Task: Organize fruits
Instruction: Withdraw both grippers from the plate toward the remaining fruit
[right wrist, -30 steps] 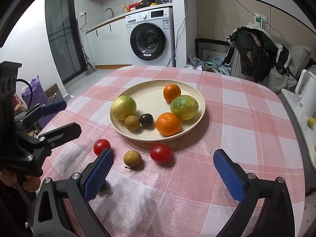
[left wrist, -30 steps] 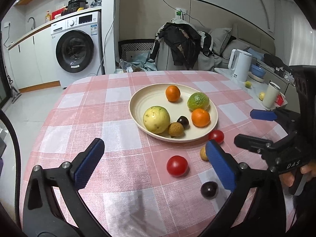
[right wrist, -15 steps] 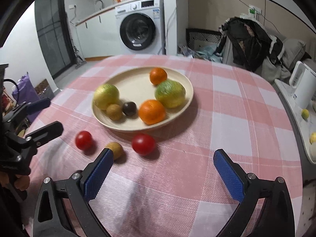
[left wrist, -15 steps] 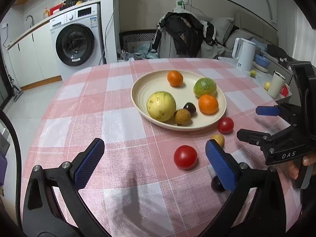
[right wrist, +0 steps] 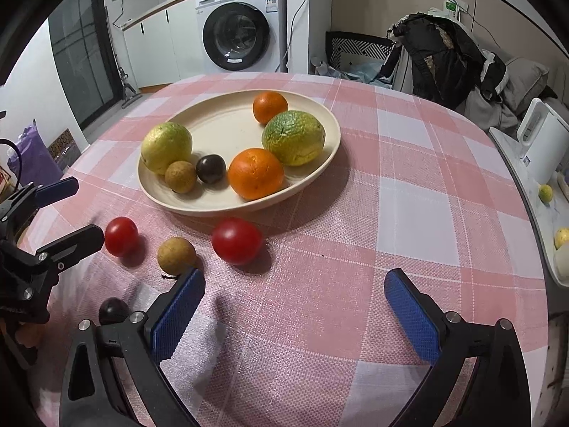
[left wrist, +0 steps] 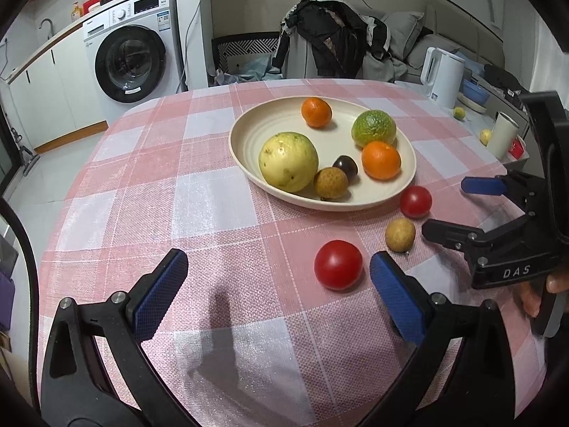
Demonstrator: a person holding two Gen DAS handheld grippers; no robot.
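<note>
A cream plate (left wrist: 245, 131) (right wrist: 320, 149) holds two oranges, a green citrus (right wrist: 293, 137), a yellow guava (left wrist: 288, 162), a tan longan and a dark plum. Loose on the checked cloth lie a near tomato (left wrist: 338, 265) (right wrist: 121, 236), a tan longan (left wrist: 400, 234) (right wrist: 176, 255), a second tomato (left wrist: 415, 201) (right wrist: 236, 240) and a small dark fruit (right wrist: 113, 309). My left gripper (left wrist: 279, 295) (right wrist: 89, 210) is open, and the near tomato sits just inside its right finger. My right gripper (right wrist: 295, 316) (left wrist: 446, 206) is open and empty, the loose longan just beyond its left finger.
The round table (left wrist: 142, 178) drops off at the near and side edges. A white kettle (left wrist: 441, 76), a cup and small fruits sit on a side counter at the right. A washing machine (left wrist: 131, 60) and a chair piled with clothes stand behind.
Both grippers have moved in closer to the loose fruits and the plate. In the left wrist view the small dark fruit has slipped out of sight behind the right finger.
</note>
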